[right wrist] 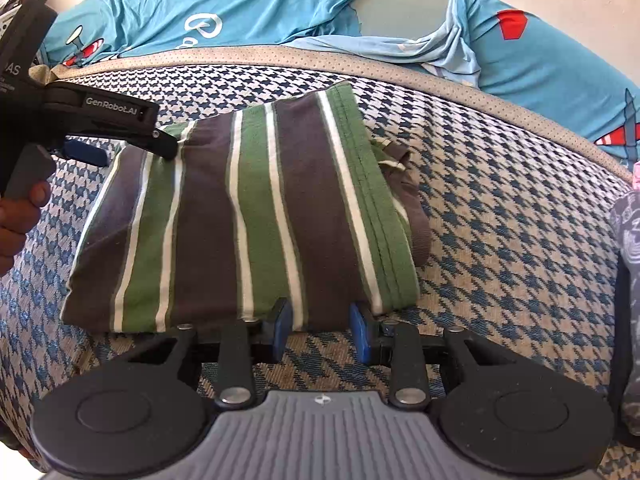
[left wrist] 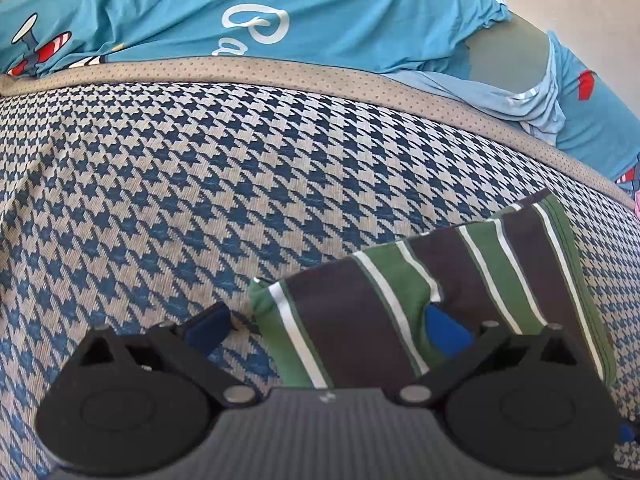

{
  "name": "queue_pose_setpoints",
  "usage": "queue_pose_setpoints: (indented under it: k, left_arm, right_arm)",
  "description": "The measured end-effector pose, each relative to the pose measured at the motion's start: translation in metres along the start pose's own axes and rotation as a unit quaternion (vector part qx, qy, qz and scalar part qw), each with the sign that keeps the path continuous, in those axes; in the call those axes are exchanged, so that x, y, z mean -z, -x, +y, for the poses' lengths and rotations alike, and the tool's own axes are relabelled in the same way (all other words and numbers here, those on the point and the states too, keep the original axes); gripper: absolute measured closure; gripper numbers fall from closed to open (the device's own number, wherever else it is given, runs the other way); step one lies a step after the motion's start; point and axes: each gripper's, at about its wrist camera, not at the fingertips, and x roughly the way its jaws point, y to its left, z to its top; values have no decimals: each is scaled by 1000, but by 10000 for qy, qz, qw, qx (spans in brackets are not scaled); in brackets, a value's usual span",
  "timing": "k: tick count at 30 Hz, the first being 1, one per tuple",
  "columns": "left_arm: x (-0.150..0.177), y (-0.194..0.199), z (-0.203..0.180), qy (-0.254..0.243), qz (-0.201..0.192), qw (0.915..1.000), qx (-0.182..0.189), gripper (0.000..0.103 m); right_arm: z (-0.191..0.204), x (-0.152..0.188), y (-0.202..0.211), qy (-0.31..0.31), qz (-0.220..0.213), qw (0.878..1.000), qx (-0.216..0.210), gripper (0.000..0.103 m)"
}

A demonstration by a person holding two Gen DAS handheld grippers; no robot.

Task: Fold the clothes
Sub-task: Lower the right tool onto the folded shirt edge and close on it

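Note:
A folded garment (right wrist: pixel 256 216) with green, dark brown and white stripes lies flat on the houndstooth bed cover (right wrist: pixel 500 208). In the right wrist view my right gripper (right wrist: pixel 322 324) stands open, its blue pads (right wrist: pixel 282 320) straddling the garment's near edge, and the fabric between them does not look pinched. My left gripper (right wrist: pixel 132 150), held by a hand (right wrist: pixel 20 216), sits at the garment's far left corner. In the left wrist view that gripper (left wrist: pixel 326 328) is wide open over the corner of the striped garment (left wrist: pixel 480 276), with one blue pad (left wrist: pixel 446 330) resting on the fabric.
A crumpled bright blue printed garment (right wrist: pixel 248 12) lies along the far edge of the bed, beyond a grey dotted border (right wrist: pixel 280 56). A dark patterned cloth (right wrist: pixel 628 240) is at the right edge. Bare houndstooth cover (left wrist: pixel 160 180) spreads left of the striped garment.

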Motion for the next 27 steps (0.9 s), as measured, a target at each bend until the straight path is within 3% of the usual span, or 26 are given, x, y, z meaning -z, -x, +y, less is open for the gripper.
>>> queue_pose_setpoints:
  k: [5, 8, 15, 23, 25, 27]
  left_arm:
    - [-7, 15, -1, 71, -339, 9994, 52, 0]
    - [-7, 12, -7, 9, -287, 9995, 113, 0]
    - [-1, 1, -18, -219, -147, 9996, 22, 0]
    - [8, 1, -25, -529, -82, 9985, -124, 0]
    - [10, -1, -27, -567, -65, 9983, -111, 0]
    - [11, -2, -28, -596, -40, 9982, -108, 0]
  right_arm:
    - [-10, -15, 15, -424, -689, 9963, -287, 72]
    - [-11, -28, 12, -649, -959, 9922, -451, 71]
    - [12, -57, -14, -225, -1071, 9933, -358, 70]
    - [4, -74, -42, -478, -1120, 9911, -542, 71]
    - [6, -78, -52, -415, -1052, 9920, -567, 87]
    - [8, -81, -63, -380, -941, 9938, -462, 88]
